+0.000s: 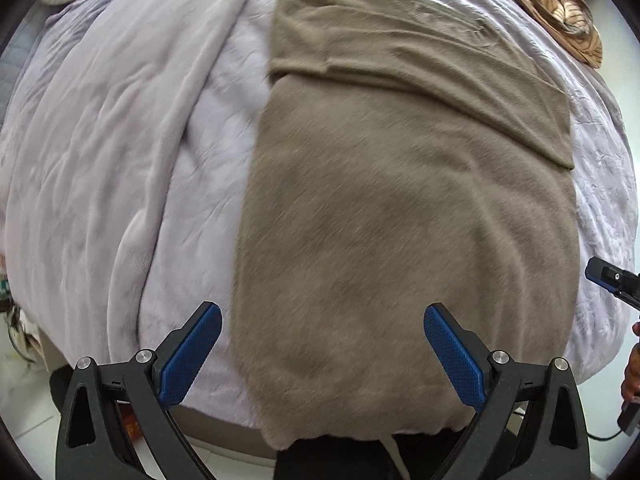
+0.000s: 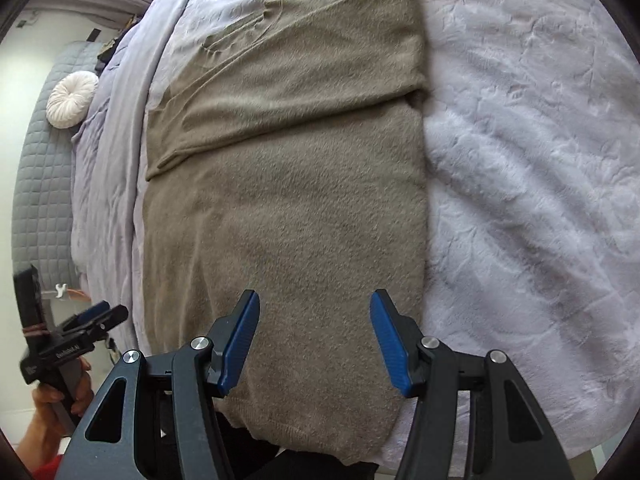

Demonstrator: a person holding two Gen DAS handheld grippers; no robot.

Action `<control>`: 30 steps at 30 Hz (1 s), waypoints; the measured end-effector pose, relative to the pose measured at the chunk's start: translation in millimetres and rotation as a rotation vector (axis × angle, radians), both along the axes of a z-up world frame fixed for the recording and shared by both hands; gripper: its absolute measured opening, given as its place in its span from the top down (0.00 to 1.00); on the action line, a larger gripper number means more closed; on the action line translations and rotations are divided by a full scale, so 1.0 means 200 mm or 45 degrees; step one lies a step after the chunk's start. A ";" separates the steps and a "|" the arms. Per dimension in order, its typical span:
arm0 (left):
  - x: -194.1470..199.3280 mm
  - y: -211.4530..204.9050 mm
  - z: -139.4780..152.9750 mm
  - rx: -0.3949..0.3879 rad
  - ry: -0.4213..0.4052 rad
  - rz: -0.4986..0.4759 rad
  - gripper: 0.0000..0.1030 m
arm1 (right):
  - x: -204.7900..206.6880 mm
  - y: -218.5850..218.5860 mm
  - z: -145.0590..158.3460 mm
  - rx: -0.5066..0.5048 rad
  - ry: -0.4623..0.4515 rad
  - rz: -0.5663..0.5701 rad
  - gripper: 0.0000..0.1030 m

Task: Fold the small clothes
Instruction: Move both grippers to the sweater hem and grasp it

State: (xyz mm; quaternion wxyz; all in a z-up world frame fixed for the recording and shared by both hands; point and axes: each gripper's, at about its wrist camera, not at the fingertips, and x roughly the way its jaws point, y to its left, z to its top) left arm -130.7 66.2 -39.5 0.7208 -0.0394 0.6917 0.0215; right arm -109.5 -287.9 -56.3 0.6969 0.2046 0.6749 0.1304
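Two claws hang over one tan sweater point(image 1: 400, 220), which lies flat on the lilac bed cover point(image 1: 120, 140) with its sleeves folded across the far end and its hem at the near edge of the bed. On the left, the left claw point(image 1: 323, 356) gapes wide and empty above the hem's left corner; on the right, the right claw point(image 2: 315, 340) stands partly open, also empty, over the hem's right half. The sweater's long axis runs straight away from both claws, collar end farthest, so each is about equally near its own hem corner.
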 end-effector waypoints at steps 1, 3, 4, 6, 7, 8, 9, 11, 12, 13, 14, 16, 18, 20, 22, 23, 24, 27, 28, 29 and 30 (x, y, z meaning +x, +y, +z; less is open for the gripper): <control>-0.03 0.03 -0.01 -0.009 0.002 0.006 0.02 | -0.01 0.00 -0.01 0.008 0.010 -0.005 0.40; -0.08 0.07 -0.04 -0.020 0.007 0.009 0.02 | -0.05 0.01 -0.03 0.019 0.030 -0.018 0.40; -0.10 0.08 -0.05 -0.023 0.009 0.006 0.02 | -0.06 0.02 -0.04 0.019 0.036 -0.023 0.40; -0.14 0.12 -0.09 -0.033 0.019 -0.002 0.02 | -0.12 0.04 -0.05 0.014 0.040 -0.032 0.40; -0.17 0.14 -0.11 -0.041 0.025 -0.010 0.02 | -0.15 0.06 -0.05 0.009 0.041 -0.039 0.40; -0.19 0.15 -0.13 -0.045 0.026 -0.018 0.02 | -0.19 0.07 -0.06 0.008 0.046 -0.051 0.40; -0.22 0.17 -0.15 -0.051 0.022 -0.028 0.02 | -0.22 0.08 -0.07 0.016 0.052 -0.060 0.40; -0.28 0.21 -0.18 -0.072 0.019 -0.038 0.02 | -0.31 0.10 -0.09 0.032 0.062 -0.073 0.40; -0.31 0.23 -0.20 -0.087 0.024 -0.041 0.02 | -0.35 0.12 -0.11 0.025 0.068 -0.082 0.40; -0.34 0.25 -0.22 -0.107 0.031 -0.042 0.02 | -0.39 0.13 -0.12 0.015 0.072 -0.088 0.40; -0.36 0.26 -0.23 -0.126 0.036 -0.041 0.02 | -0.44 0.14 -0.12 0.012 0.076 -0.099 0.40; -0.41 0.29 -0.27 -0.165 0.044 -0.041 0.02 | -0.54 0.15 -0.13 0.022 0.081 -0.124 0.40; -0.45 0.31 -0.30 -0.191 0.055 -0.042 0.02 | -0.64 0.15 -0.14 0.027 0.078 -0.148 0.40; -0.47 0.32 -0.32 -0.238 0.065 -0.037 0.02 | -0.71 0.14 -0.15 0.036 0.080 -0.174 0.40; -0.49 0.32 -0.35 -0.296 0.075 -0.030 0.02 | -0.77 0.13 -0.15 0.043 0.082 -0.208 0.40; -0.50 0.32 -0.35 -0.316 0.076 -0.030 0.02 | -0.80 0.12 -0.15 0.041 0.086 -0.224 0.40; -0.51 0.32 -0.36 -0.333 0.074 -0.032 0.02 | -0.82 0.12 -0.16 0.034 0.087 -0.234 0.40; -0.51 0.29 -0.36 -0.370 0.069 -0.058 0.02 | -0.86 0.10 -0.18 0.003 0.096 -0.251 0.40; -0.50 0.27 -0.36 -0.386 0.067 -0.070 0.02 | -0.86 0.10 -0.19 -0.003 0.098 -0.253 0.40; -0.49 0.25 -0.36 -0.395 0.068 -0.078 0.02 | -0.86 0.10 -0.21 -0.002 0.098 -0.255 0.40; -0.48 0.24 -0.36 -0.403 0.069 -0.086 0.02 | -0.86 0.09 -0.23 0.003 0.100 -0.259 0.40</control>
